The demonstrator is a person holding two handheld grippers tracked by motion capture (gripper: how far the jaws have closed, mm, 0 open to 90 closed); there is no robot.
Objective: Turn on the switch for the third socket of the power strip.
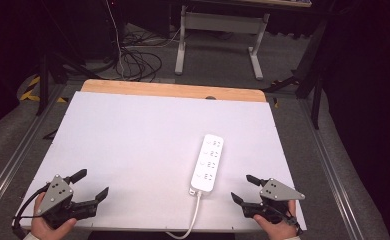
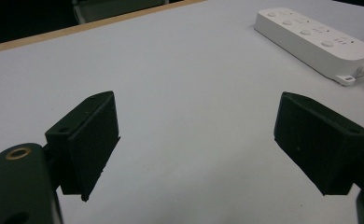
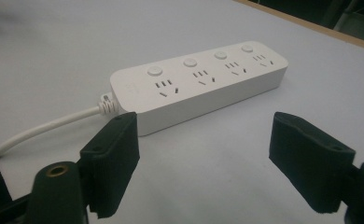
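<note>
A white power strip (image 1: 208,163) with several sockets and round buttons lies on the white table top (image 1: 133,145), right of centre; its white cable (image 1: 189,220) runs off the near edge. My left gripper (image 1: 93,184) rests at the near left corner, open, nothing between its black jaws. My right gripper (image 1: 243,188) sits at the near right, open and bare, just right of the strip's cable end. The right gripper view has the power strip (image 3: 199,81) close beyond the open gripper (image 3: 217,163). In the left gripper view the power strip (image 2: 315,39) lies far right, beyond the open gripper (image 2: 196,144).
A wooden strip (image 1: 173,91) borders the table's far edge. Behind it stand a white-legged desk frame (image 1: 220,37) and loose cables (image 1: 133,60) on the grey floor. Metal rails (image 1: 13,160) run along both sides of the table.
</note>
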